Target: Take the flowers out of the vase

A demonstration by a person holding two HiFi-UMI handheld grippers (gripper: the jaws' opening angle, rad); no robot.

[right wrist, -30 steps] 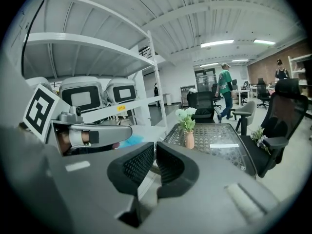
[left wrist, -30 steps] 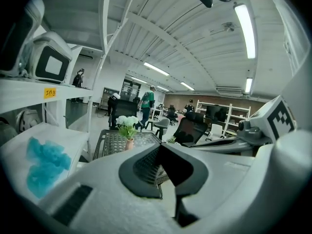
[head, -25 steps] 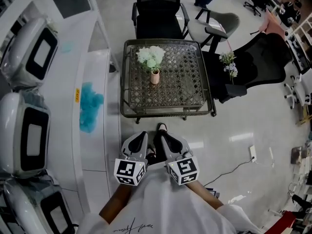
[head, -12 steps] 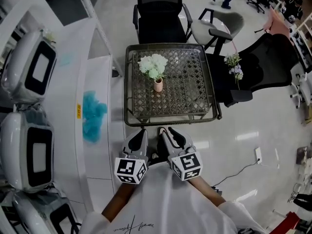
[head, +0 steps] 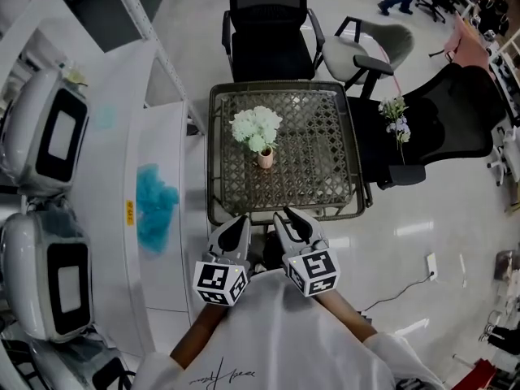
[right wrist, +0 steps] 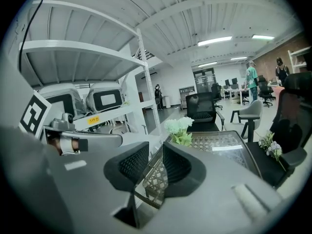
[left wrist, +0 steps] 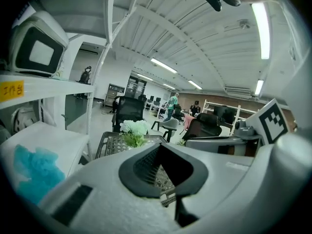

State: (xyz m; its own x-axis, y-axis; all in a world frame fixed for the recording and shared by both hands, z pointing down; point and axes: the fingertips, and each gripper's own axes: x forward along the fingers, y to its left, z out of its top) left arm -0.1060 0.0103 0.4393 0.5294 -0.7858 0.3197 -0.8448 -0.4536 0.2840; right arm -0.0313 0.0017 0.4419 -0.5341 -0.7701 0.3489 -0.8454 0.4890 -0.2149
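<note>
A bunch of white flowers (head: 257, 126) stands upright in a small pink vase (head: 266, 159) on a square table with a dark metal frame and a woven lattice top (head: 313, 165). The vase sits a little left of the table's middle in the head view, and no other thing shows on that top.

The person holds both tools side by side close to the body, at the table's near edge and pointing toward it, well apart from the flowers. The left tool (left wrist: 160, 145) has its jaws pressed together at the tips with nothing between them. The right tool (right wrist: 155, 155) has its jaws slightly spread, having just been opening; only the table's lattice shows through the narrow gap, and nothing is pinched.

A black mesh office chair (head: 268, 31) stands at the table's far side. A black padded chair (head: 439, 112) to the right of the table carries a sprig of small pale flowers (head: 396, 112). To the left runs a white shelf (head: 106, 185) bearing white machines with dark screens (head: 53, 136) and a fluffy turquoise clump (head: 154, 205).
</note>
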